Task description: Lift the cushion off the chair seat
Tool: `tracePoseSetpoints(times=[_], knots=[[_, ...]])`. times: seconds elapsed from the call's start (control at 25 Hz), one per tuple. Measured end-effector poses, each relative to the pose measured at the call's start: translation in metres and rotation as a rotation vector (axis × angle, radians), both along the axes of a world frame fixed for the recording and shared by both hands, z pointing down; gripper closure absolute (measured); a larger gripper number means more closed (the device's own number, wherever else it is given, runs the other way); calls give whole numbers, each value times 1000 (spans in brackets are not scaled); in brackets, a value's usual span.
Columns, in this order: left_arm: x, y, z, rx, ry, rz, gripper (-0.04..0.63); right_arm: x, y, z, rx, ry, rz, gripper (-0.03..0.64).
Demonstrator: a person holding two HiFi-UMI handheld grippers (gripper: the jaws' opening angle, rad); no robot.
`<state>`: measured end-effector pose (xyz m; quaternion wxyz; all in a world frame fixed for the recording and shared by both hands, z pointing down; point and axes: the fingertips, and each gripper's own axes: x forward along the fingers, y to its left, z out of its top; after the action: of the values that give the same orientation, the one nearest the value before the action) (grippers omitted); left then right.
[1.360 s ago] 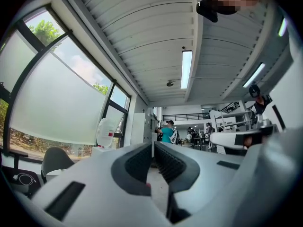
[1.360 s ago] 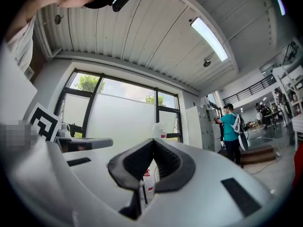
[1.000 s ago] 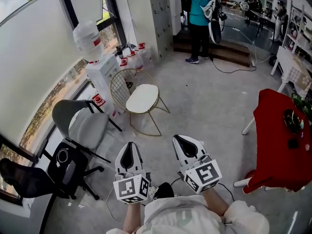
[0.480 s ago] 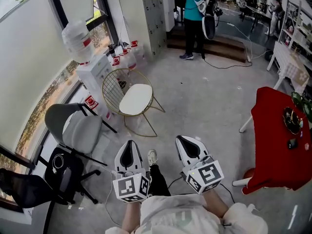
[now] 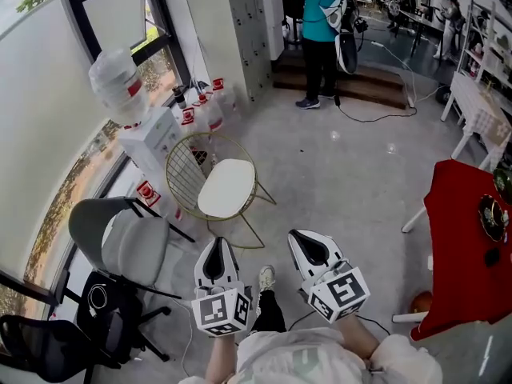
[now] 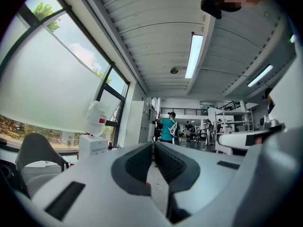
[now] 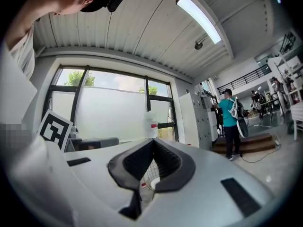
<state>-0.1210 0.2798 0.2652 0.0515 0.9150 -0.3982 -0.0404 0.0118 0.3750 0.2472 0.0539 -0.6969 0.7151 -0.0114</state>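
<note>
A white oval cushion [image 5: 226,188] lies on the seat of a gold wire chair [image 5: 186,166], left of centre in the head view. My left gripper [image 5: 218,241] and right gripper [image 5: 298,234] are held side by side, short of the chair and apart from it, both pointing level. The left gripper [image 6: 154,143] has its jaws shut with nothing between them. The right gripper [image 7: 153,140] is also shut and empty. Through the gap below its tips I see a bit of the wire chair [image 7: 151,171] and the cushion [image 7: 155,183].
A grey office chair [image 5: 132,242] and a black chair [image 5: 48,350] stand at the left by the window. A water dispenser [image 5: 148,138] stands behind the gold chair. A red-covered table [image 5: 472,246] is at the right. A person in a teal shirt [image 5: 320,22] stands far back.
Both grippers have moved forward toward the gold chair, which now sits nearer and lower in the head view. A foot has stepped forward between them. Both jaws stay shut.
</note>
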Motion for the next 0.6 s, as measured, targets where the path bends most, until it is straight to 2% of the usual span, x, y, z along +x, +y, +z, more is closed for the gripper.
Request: tracePoseSetpoints(times=[0.12,0.4,0.6], knots=[[16,-61,-3,10,-7,8,568,12,-65,-4,-2,1,-18,601],[59,-239,-28,51,-9,-2,568,48,-241,-40,61,56,-37,601],[93,-327,-34,57,-13,-3,568,86,-333,-48,69,41,-38,601]])
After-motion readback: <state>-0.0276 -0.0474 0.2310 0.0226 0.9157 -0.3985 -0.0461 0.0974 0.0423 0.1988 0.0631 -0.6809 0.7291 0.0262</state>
